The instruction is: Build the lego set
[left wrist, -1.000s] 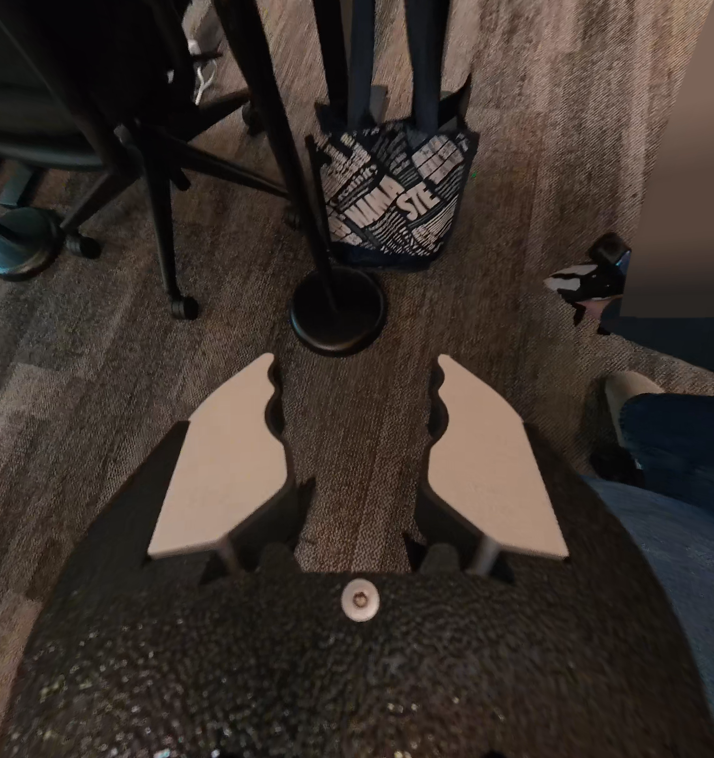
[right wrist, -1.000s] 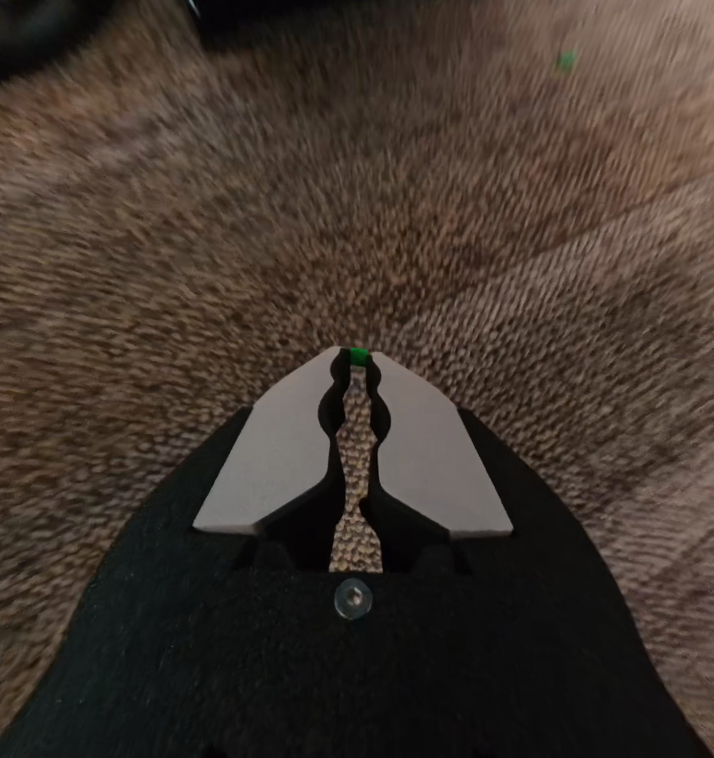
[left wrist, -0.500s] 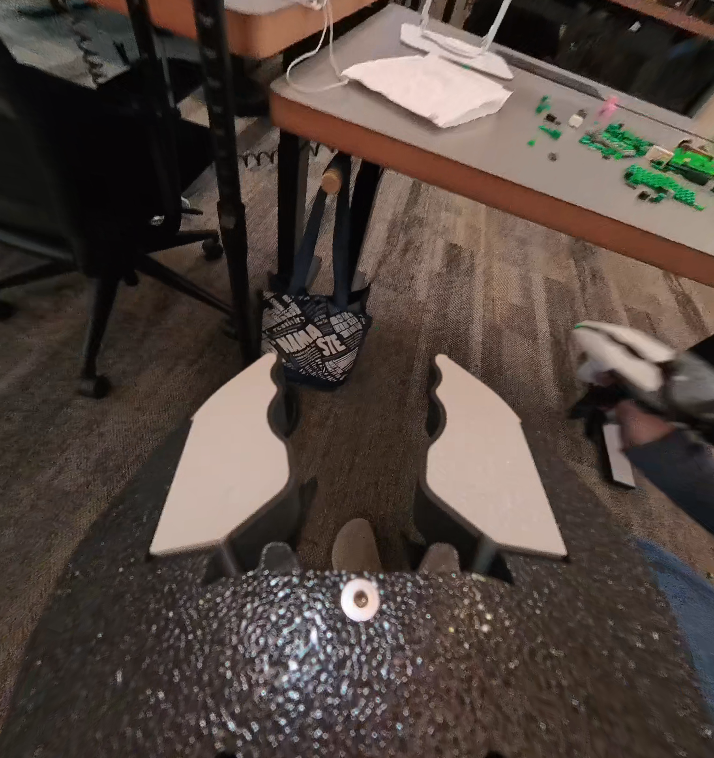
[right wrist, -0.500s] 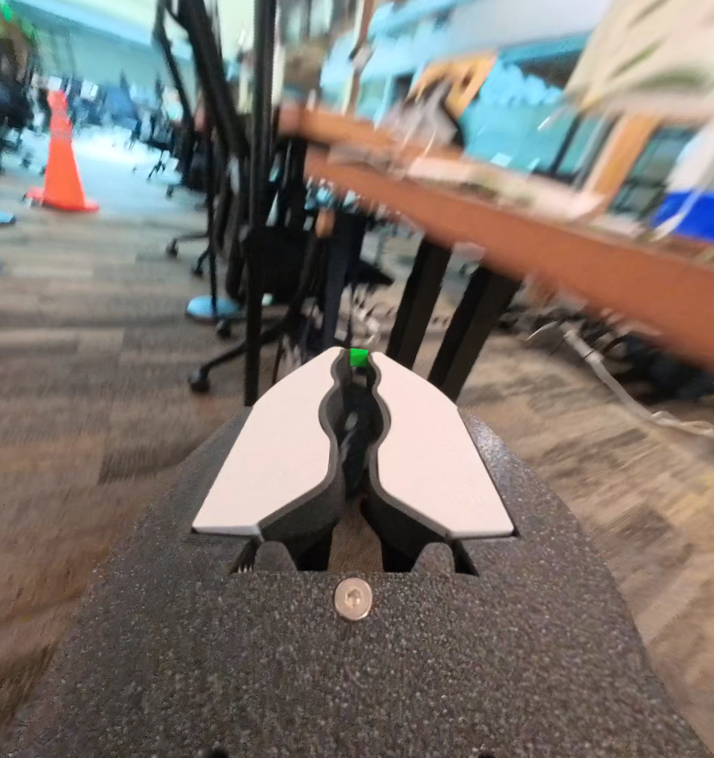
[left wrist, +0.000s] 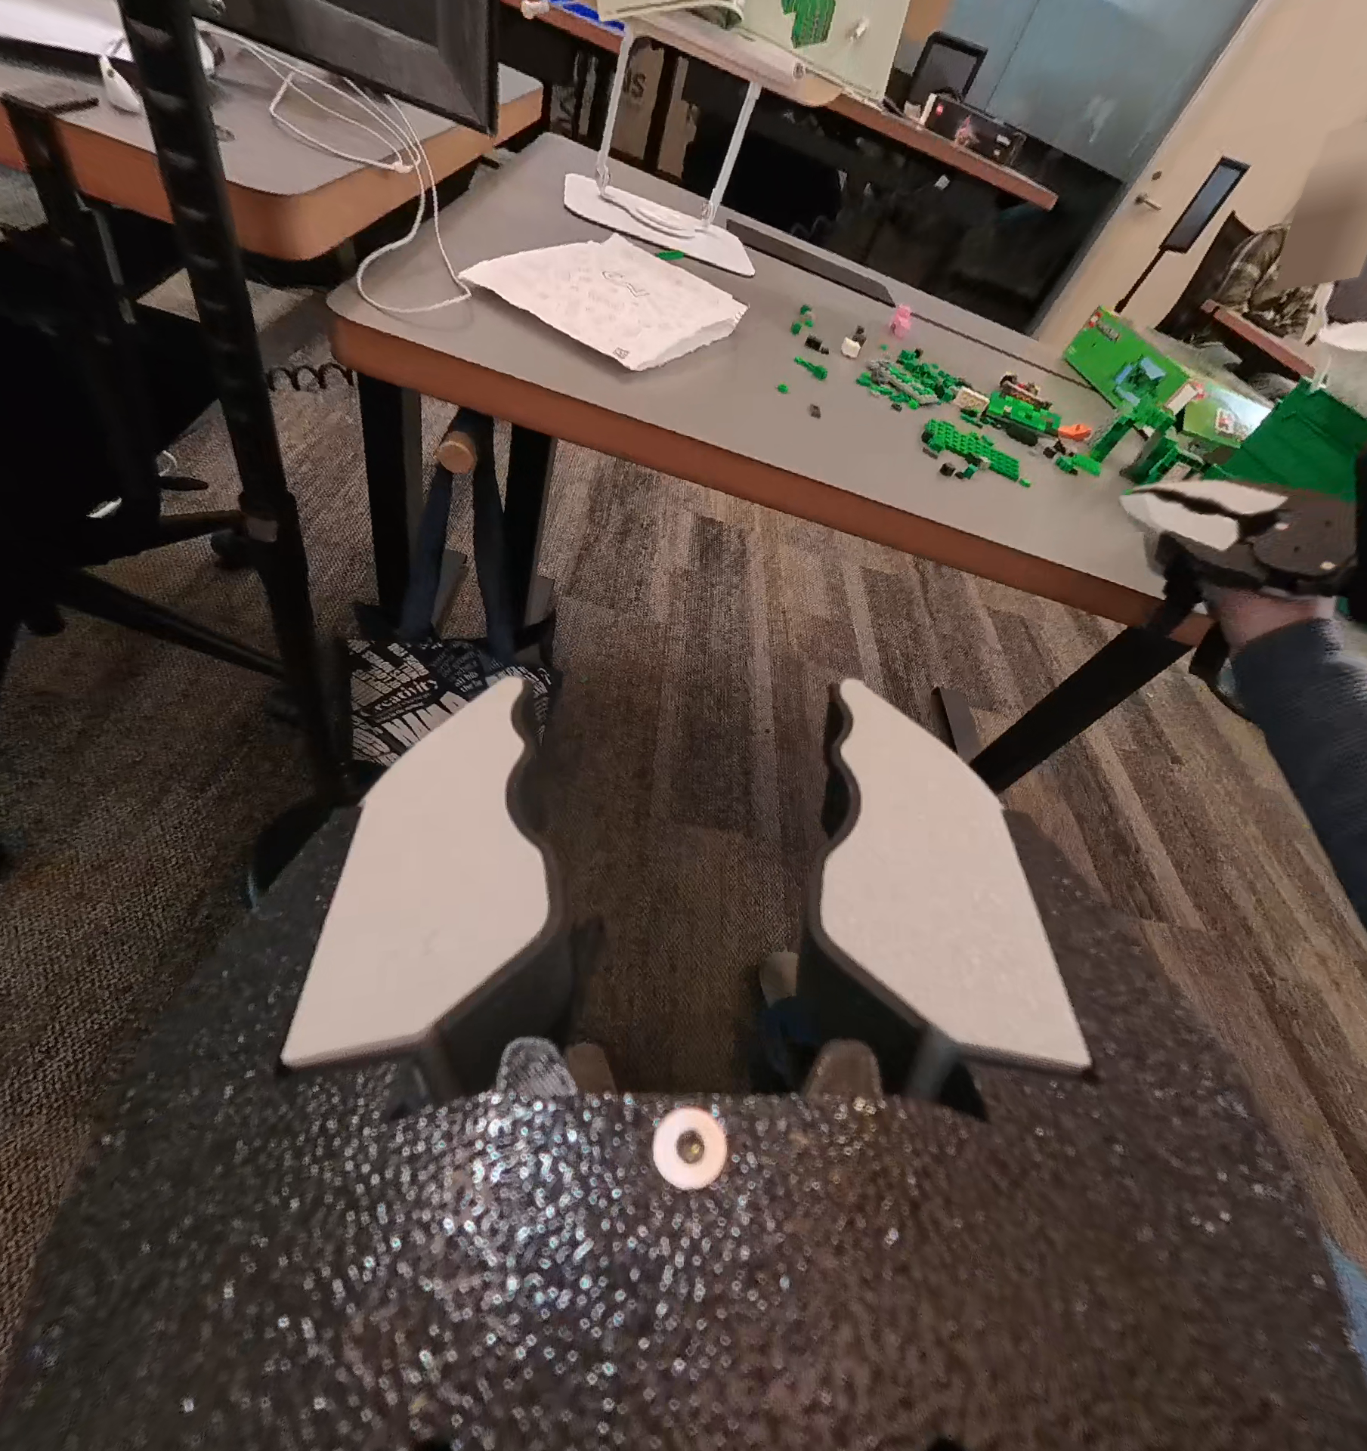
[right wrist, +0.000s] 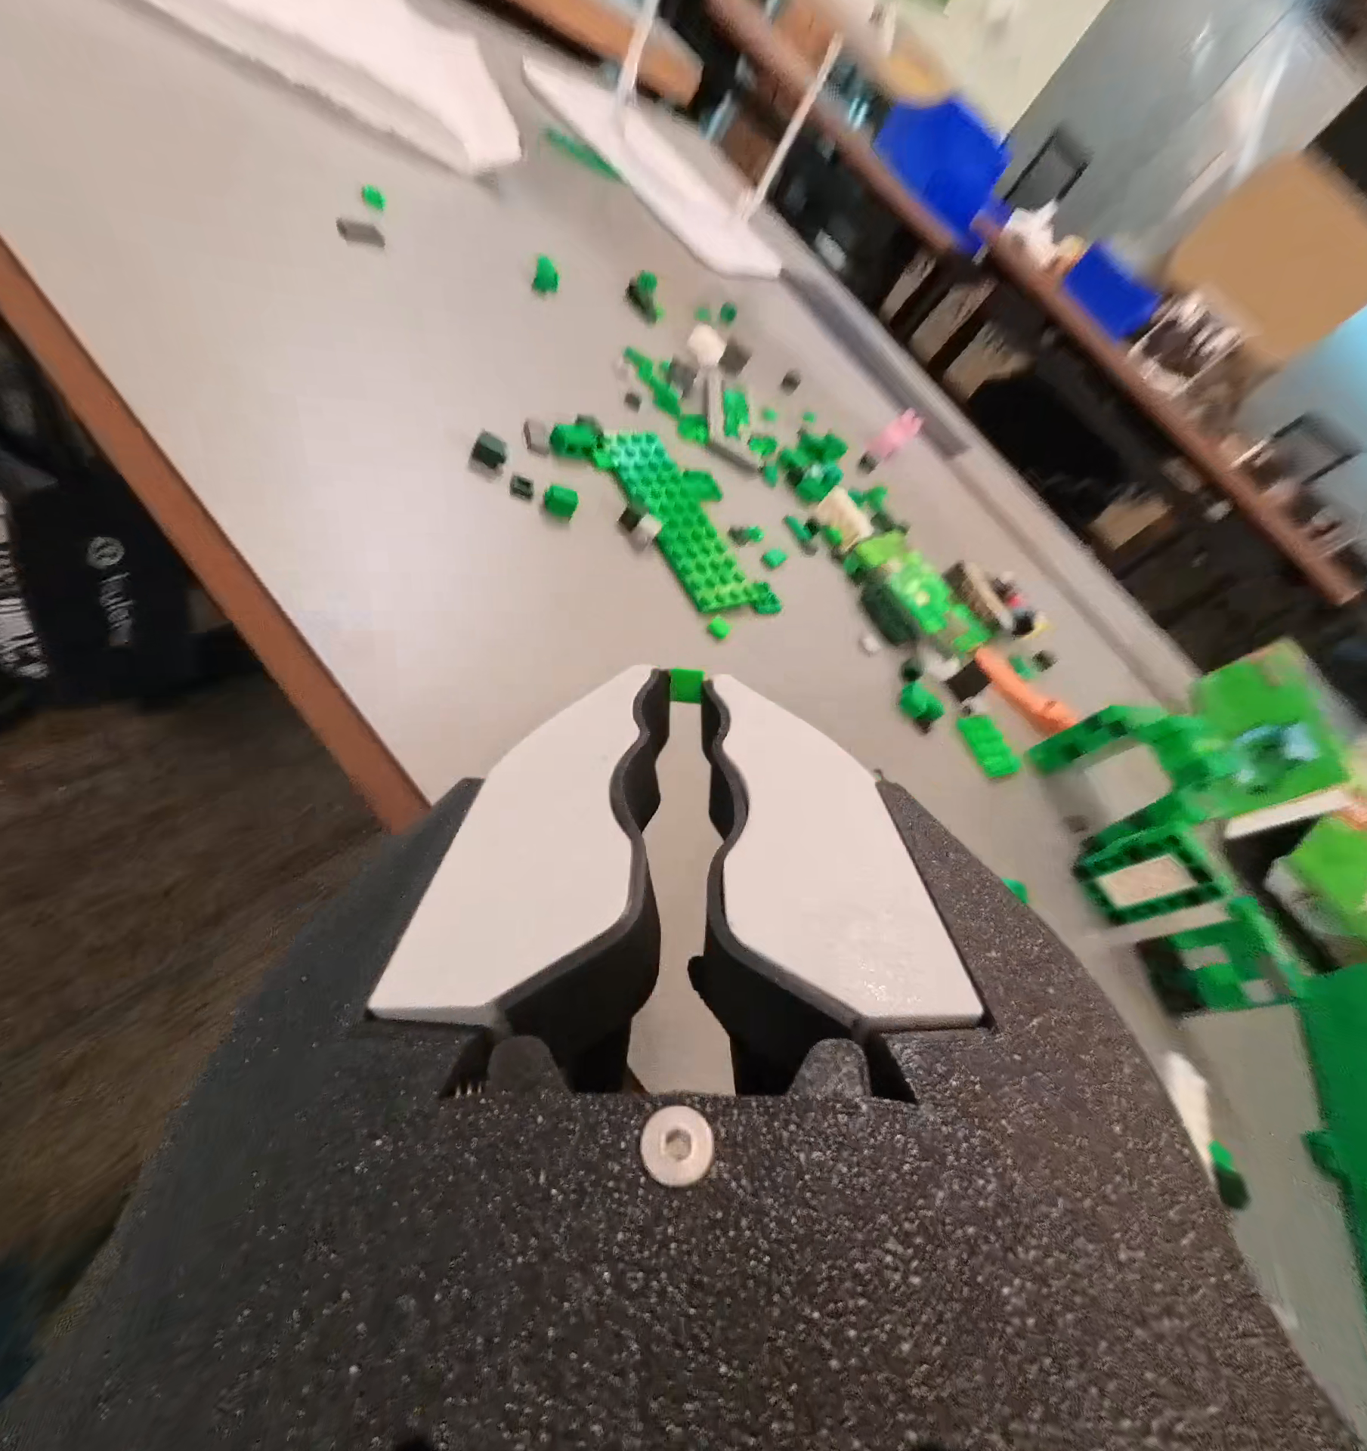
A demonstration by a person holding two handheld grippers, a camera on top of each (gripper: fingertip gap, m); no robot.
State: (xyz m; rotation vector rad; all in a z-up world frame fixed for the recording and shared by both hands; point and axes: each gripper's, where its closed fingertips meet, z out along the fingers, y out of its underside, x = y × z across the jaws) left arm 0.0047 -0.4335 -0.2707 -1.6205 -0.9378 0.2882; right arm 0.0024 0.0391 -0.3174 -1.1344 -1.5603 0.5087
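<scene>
My right gripper (right wrist: 685, 685) is shut on a small green lego piece (right wrist: 685, 683) at its fingertips and hangs over the near edge of the grey table (right wrist: 287, 408). It also shows at the right of the left wrist view (left wrist: 1198, 510). Several loose green, black and white bricks and a flat green lego plate (right wrist: 676, 518) lie on the table. A partly built green lego frame (right wrist: 1167, 816) stands at the right. My left gripper (left wrist: 676, 754) is open and empty, low over the carpet, short of the table (left wrist: 664, 408).
A green lego box (left wrist: 1127, 373), a white paper sheet (left wrist: 609, 302) and a white stand (left wrist: 656, 216) sit on the table. A patterned bag (left wrist: 429, 699) hangs under it beside black table legs and a pole (left wrist: 225, 377). Office chairs stand at the left.
Both grippers have risen from the carpet toward the table. The right gripper, still shut on the green piece, has swung up from the floor to above the table edge.
</scene>
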